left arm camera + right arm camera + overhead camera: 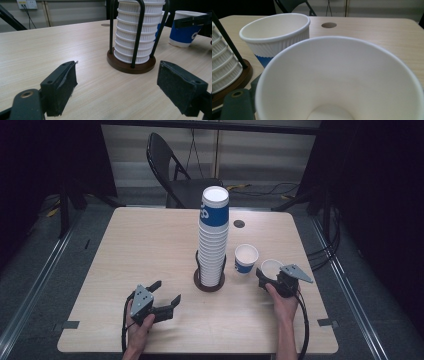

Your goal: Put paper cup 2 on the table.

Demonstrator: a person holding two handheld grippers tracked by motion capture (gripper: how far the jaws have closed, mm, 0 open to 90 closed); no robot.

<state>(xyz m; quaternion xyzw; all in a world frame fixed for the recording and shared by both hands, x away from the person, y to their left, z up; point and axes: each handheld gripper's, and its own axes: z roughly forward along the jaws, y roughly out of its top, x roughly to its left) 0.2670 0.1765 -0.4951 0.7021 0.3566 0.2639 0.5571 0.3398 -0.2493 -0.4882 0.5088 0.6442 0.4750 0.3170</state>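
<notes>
Right gripper [269, 279] squeezing a paper cup [342, 82] at the right, mouth up, so nothing tips. Just beside, a second cup [246, 258] standing on the table [140, 245]. Left gripper [166, 303] wide open, holding nothing, waiting near the tall cup stack [213, 237] in the rack [130, 65].

White paper cup [342, 80] (upright, gripped)

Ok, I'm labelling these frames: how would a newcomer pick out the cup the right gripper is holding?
Start at the tall cup stack in its wire holder at the table's middle. Right of it stands a loose blue-banded cup. The held cup is further right, the one gripped by the right gripper.
</notes>
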